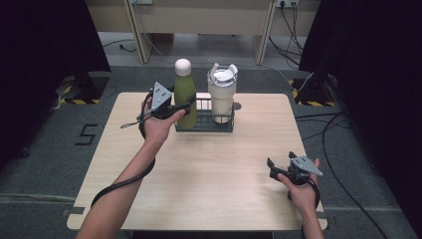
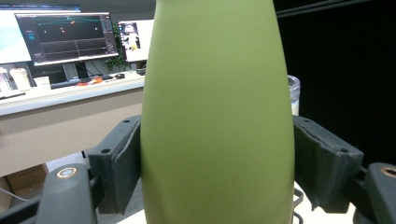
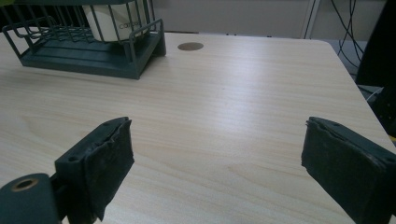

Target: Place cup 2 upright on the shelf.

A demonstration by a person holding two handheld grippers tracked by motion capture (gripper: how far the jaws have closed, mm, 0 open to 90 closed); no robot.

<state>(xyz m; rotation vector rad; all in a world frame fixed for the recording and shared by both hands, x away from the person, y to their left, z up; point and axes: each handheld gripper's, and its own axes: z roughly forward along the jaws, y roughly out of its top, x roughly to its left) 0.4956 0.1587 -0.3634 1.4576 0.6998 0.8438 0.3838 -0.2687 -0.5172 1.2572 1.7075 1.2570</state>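
A green bottle [image 1: 185, 92] with a pale round cap [image 1: 182, 66] stands upright at the left end of a dark wire rack [image 1: 204, 124] at the back of the table. My left gripper [image 1: 186, 105] is shut on the bottle's body; in the left gripper view both pads press against the sides of the green bottle [image 2: 217, 116]. A cream tumbler [image 1: 221, 97] with a clear lid stands in the rack's right end. My right gripper [image 1: 280, 159] rests open near the table's front right, with bare wood between its jaws [image 3: 215, 154].
The wooden table [image 1: 214, 169] has a small round hole [image 3: 190, 46] just right of the rack [image 3: 88, 56]. Cables run over the floor to the right. A desk with monitors [image 2: 65, 37] stands beyond the table in the left gripper view.
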